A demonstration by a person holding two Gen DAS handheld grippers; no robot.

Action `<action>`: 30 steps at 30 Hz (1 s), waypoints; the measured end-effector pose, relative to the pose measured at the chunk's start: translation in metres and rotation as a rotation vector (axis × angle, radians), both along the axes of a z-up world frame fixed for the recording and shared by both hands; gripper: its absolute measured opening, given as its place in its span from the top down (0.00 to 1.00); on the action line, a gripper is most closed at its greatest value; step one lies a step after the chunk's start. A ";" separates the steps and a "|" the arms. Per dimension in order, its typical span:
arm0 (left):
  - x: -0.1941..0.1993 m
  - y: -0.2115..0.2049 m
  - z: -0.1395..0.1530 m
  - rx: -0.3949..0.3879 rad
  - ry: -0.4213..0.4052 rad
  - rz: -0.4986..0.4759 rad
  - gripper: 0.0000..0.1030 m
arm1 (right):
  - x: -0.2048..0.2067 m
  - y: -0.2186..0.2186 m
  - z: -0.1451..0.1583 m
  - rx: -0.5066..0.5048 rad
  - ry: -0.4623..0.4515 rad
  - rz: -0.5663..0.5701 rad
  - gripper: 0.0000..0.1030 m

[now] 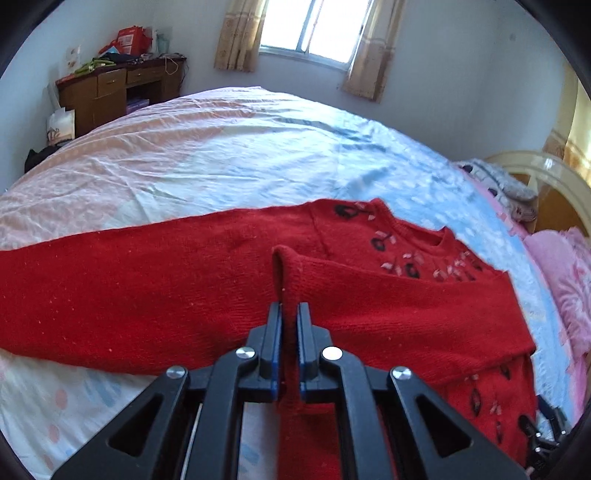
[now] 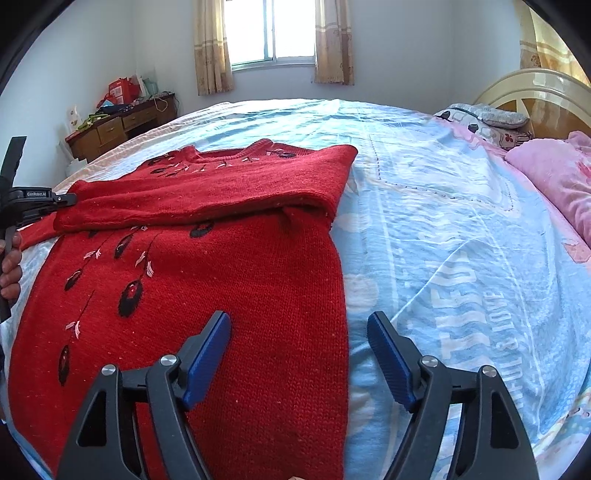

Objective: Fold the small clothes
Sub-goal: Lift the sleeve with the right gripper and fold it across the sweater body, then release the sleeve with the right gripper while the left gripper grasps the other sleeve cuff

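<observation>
A red knitted sweater with black and pink embroidery lies flat on the bed. One sleeve is folded across its chest. In the left wrist view my left gripper is shut on the cuff of that folded sleeve, a fold of red knit standing up between its blue pads. The other sleeve stretches out to the left there. My right gripper stands open above the sweater's right edge near the hem, with nothing between its fingers. The left gripper's body and a hand show at the left edge of the right wrist view.
The bed sheet is light blue and pink, wrinkled, with lettering. Pink bedding and a patterned pillow lie at the headboard on the right. A wooden desk with clutter stands by the far wall under a curtained window.
</observation>
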State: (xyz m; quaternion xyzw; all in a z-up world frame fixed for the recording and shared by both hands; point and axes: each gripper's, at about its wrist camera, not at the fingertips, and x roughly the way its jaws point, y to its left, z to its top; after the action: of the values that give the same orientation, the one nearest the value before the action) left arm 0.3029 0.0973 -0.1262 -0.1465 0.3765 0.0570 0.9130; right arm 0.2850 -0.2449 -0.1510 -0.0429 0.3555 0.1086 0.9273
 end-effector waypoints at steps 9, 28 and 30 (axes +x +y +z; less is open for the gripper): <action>-0.006 -0.007 -0.007 0.070 0.027 -0.002 0.81 | -0.001 -0.001 0.006 0.007 0.035 -0.012 0.24; -0.072 0.066 0.012 0.392 0.024 0.143 0.21 | 0.108 0.072 0.024 -0.116 0.144 0.051 0.22; -0.084 0.096 0.010 0.436 0.045 0.205 0.16 | 0.101 0.077 0.031 -0.109 0.151 0.051 0.22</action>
State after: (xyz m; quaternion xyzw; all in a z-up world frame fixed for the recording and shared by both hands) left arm 0.2186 0.1930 -0.1159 0.0179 0.3585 0.2327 0.9039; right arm 0.3864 -0.1678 -0.1202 -0.0941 0.4286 0.1154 0.8912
